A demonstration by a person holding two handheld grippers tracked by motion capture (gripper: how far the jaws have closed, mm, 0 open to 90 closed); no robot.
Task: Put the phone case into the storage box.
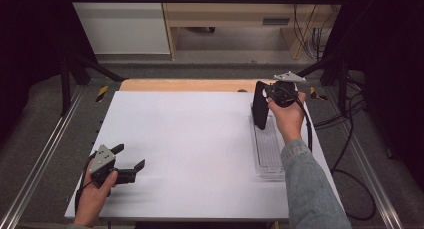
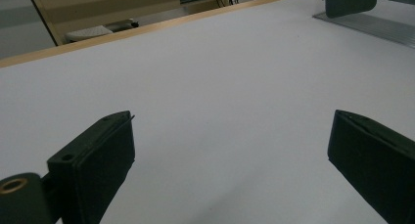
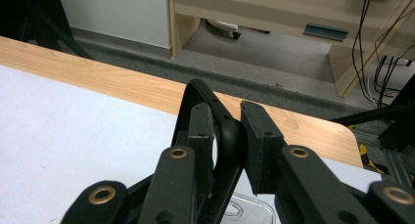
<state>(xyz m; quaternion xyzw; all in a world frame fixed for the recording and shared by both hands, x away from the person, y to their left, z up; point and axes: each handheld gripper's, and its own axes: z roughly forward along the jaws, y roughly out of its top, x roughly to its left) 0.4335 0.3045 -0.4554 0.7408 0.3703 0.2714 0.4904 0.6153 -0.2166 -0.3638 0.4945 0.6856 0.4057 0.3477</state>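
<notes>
White tabletop (image 1: 200, 154), bare across the middle; this is your working surface, with a strip of wood edge (image 1: 185, 85) showing at its far side.

Left gripper (image 1: 131, 165): near you, low at the table's left front corner, jaws spread wide and holding nothing. In the left gripper view both black jaws frame only blank table, so it reads as parked, kept out of the way while the other hand works.

Clear tray (image 1: 268, 154): long, ribbed, transparent, lying along the table's right side. It likely serves as the rest or holder for the black piece.

Black piece (image 1: 259, 106): a flat, dark, curved-edged item, standing upright over the tray's far end. Whether its lower edge touches the tray cannot be told.

Right gripper (image 1: 270, 93): farther off, at the tray's far end, clamped on the black piece's upper edge. In the right gripper view the jaws pinch its rim (image 3: 230, 131) from both sides. Gripping at the top keeps the piece hanging vertical, which suits lowering it into, or lifting it out of, the tray.

Beyond the table: floor, wooden furniture, cables.
</notes>
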